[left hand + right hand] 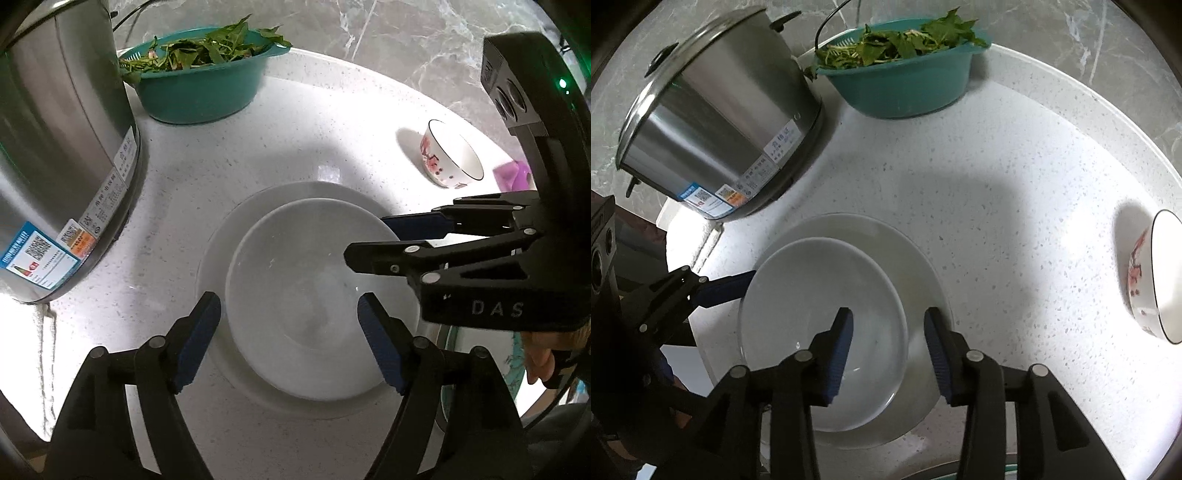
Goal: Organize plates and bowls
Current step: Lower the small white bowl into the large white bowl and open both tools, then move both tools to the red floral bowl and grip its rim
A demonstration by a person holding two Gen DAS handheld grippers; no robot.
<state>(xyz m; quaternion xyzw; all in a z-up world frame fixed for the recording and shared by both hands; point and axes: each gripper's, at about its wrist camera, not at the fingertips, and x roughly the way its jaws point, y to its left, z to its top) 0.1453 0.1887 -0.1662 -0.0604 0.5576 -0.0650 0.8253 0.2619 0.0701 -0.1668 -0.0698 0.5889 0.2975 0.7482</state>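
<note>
We are working at a white speckled table (1015, 192), where a steel cooker (713, 122) and a teal colander of greens (901, 81) are standing at the back. The large white plate (871, 232) is already carrying the smaller white plate (812, 295). Our left tool (288, 343) and right tool (888, 354) are both hanging open over the stack, gripping nothing. The floral bowl (452, 155) is still waiting well apart, so we judge the job about half done.
</note>
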